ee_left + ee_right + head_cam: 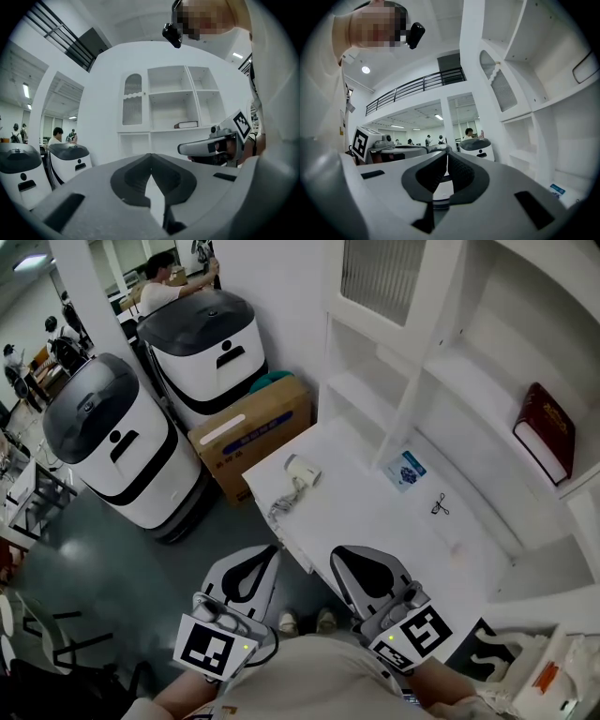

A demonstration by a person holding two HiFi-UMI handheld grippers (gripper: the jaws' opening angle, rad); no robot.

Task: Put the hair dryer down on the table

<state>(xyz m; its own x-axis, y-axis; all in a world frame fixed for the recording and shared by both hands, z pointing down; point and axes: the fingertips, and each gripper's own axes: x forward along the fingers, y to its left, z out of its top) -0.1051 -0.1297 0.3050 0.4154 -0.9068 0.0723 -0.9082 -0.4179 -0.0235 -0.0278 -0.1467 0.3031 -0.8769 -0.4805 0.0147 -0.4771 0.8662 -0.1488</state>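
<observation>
A white hair dryer [302, 471] lies on the white table [375, 526] near its far left corner, and its cord [278, 508] is bunched at the table's left edge. Both grippers are held low, close to my body, well short of the dryer. My left gripper [266, 553] [151, 155] hangs off the table's near corner, its jaw tips together and nothing between them. My right gripper [340, 555] [447, 149] sits over the table's near edge, its tips also meeting with nothing held. The dryer shows in neither gripper view.
On the table lie a blue packet [406, 470] and a small black wire item [439, 505]. White shelves rise behind, with a red book [545, 431] on one. Left of the table stand a cardboard box [253, 432] and two white-and-black machines [117, 442] [211, 338].
</observation>
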